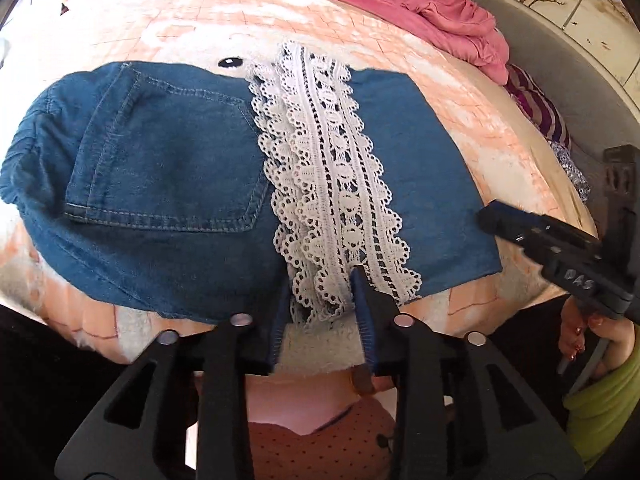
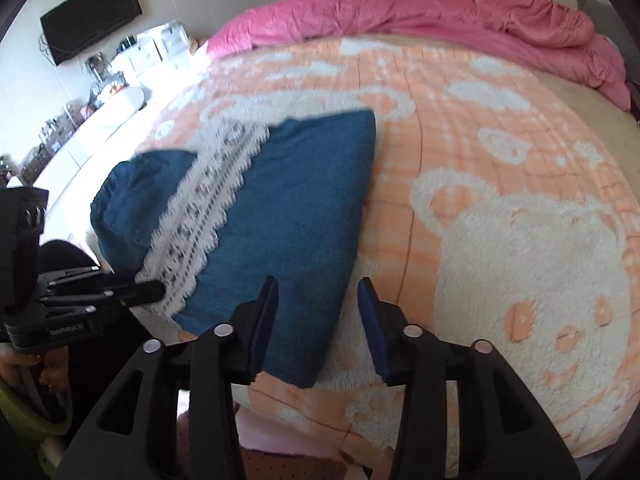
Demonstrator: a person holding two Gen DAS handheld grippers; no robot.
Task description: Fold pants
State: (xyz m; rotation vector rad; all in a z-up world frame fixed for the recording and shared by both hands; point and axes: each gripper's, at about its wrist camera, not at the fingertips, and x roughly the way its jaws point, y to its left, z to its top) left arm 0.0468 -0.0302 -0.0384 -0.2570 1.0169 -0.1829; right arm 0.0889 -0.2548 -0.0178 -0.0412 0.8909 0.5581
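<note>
Blue denim pants (image 1: 168,176) lie folded on the bed, with a back pocket on the left and a white lace trim (image 1: 332,184) running across the middle. My left gripper (image 1: 320,284) is open, its fingers on either side of the near end of the lace at the pants' near edge. My right gripper (image 2: 316,292) is open at the near right corner of the pants (image 2: 288,208), which lies between its fingers. The right gripper also shows in the left wrist view (image 1: 496,220), touching the pants' right edge. The left gripper also shows in the right wrist view (image 2: 156,292).
The bed has an orange and white bear blanket (image 2: 500,240). A crumpled pink duvet (image 2: 440,12) lies along the far side. A striped cloth (image 1: 540,112) lies at the bed's right edge. A TV (image 2: 92,12) and a cluttered counter (image 2: 100,120) are at the far left.
</note>
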